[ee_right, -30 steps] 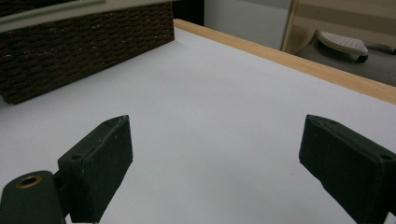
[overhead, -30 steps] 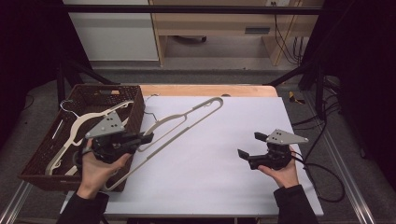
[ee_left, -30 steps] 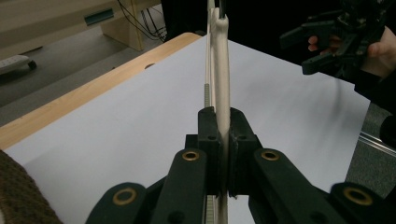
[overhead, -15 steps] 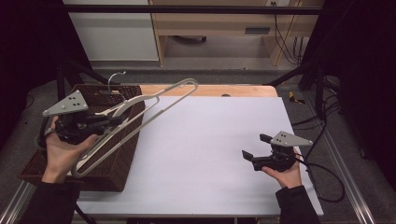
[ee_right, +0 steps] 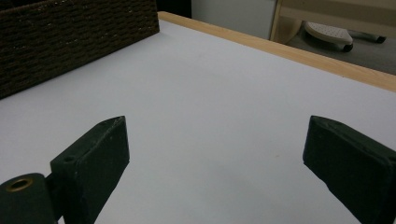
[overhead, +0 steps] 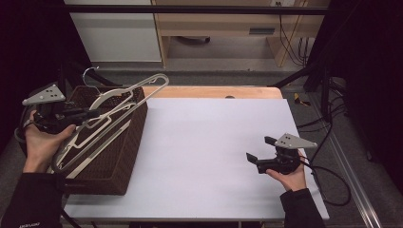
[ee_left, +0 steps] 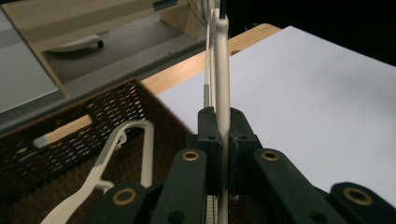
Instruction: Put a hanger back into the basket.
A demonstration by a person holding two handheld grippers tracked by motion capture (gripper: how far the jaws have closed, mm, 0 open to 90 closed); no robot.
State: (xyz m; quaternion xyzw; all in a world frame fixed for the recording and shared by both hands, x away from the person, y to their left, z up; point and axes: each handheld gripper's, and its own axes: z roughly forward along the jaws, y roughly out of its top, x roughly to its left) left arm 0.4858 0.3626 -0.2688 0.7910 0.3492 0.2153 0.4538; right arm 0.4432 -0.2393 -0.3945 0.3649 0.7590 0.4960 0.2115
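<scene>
High view: our left tool (overhead: 92, 114) pinches a hanger (overhead: 124, 97) over the basket (overhead: 124, 142) at 9 o'clock; it may snag the rim. Right tool (overhead: 259, 153) spread, idle.

- This is looking like a lab or recording studio rather than a home, with black curtains hanging dark on both sides of the desk (overhead: 214, 142).
- A black metal frame bar (overhead: 190, 9) is running across above the desk's far edge.
- Cables (overhead: 290, 38) are trailing down beyond the desk, beside a pale wooden cabinet (overhead: 228, 23).
- A white sheet is covering the desk's wooden top.
</scene>
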